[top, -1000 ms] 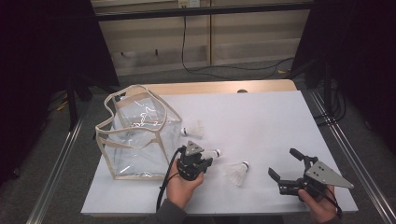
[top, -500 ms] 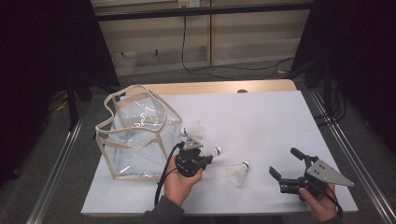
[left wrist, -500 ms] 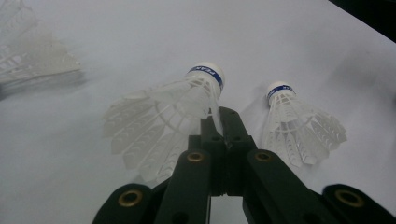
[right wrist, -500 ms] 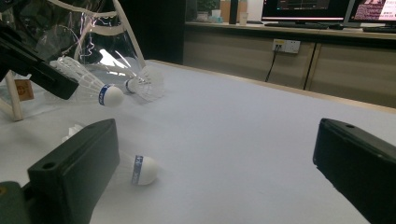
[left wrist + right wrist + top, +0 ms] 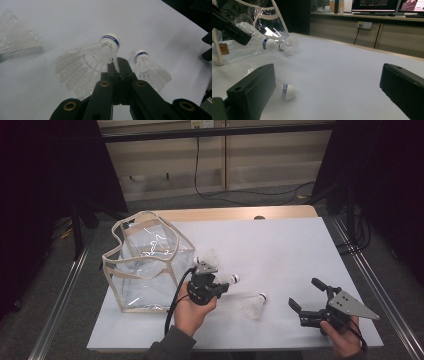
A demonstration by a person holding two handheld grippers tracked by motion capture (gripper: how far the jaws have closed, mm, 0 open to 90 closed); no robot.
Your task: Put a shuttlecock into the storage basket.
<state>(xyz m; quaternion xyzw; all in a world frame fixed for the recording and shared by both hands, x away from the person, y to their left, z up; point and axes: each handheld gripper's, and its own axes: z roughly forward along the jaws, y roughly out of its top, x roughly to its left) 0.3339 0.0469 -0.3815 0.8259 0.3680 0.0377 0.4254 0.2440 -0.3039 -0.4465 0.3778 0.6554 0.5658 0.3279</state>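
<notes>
Left gripper view: the left gripper [image 5: 119,71] has its black jaws pressed together on the skirt edge of a white feathered shuttlecock with a blue-banded cork [image 5: 92,60], which juts out up and to the left of the tips. A second white shuttlecock [image 5: 150,68] lies on the white table sheet [image 5: 75,22] just right of them. In the high view the right gripper [image 5: 307,295] stands with jaws wide apart, gripping nothing, that second shuttlecock near its left jaw. A clear plastic bag with beige trim [image 5: 145,265] stands just left of the left gripper.

White table [image 5: 300,245] bears clear bag [image 5: 147,265], perhaps two shuttlecocks [image 5: 254,305].
</notes>
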